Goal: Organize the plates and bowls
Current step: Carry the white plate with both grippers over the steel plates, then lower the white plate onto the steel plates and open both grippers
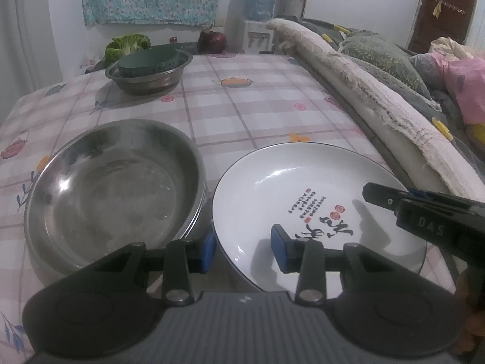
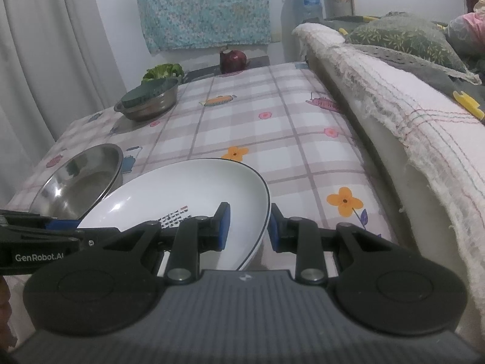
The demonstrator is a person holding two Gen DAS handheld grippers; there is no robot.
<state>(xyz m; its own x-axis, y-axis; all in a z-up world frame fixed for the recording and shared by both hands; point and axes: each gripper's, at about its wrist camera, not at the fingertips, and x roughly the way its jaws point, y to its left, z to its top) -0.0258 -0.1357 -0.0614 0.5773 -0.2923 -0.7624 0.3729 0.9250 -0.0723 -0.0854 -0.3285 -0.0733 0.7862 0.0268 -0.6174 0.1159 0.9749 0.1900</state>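
left wrist: l gripper (image 1: 244, 250) astride white plate (image 1: 303, 182) rim, r gripper (image 2: 249, 227) likewise, grip unclear.

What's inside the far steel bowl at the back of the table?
A dark green round thing sits tilted in the far bowl, leaning on its rim. The bowl's bottom beneath it is covered.

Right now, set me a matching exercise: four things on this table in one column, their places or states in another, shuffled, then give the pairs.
Things:
1. white plate
2. large steel bowl
3. green block
4. red onion

Places or states:
A. sits inside the small steel bowl at the far left
B. empty, left of the plate
C. at the table's far edge, below the hanging cloth
D. rim between the jaws of both grippers

Pairs: 1-D, 2-B, 3-A, 4-C
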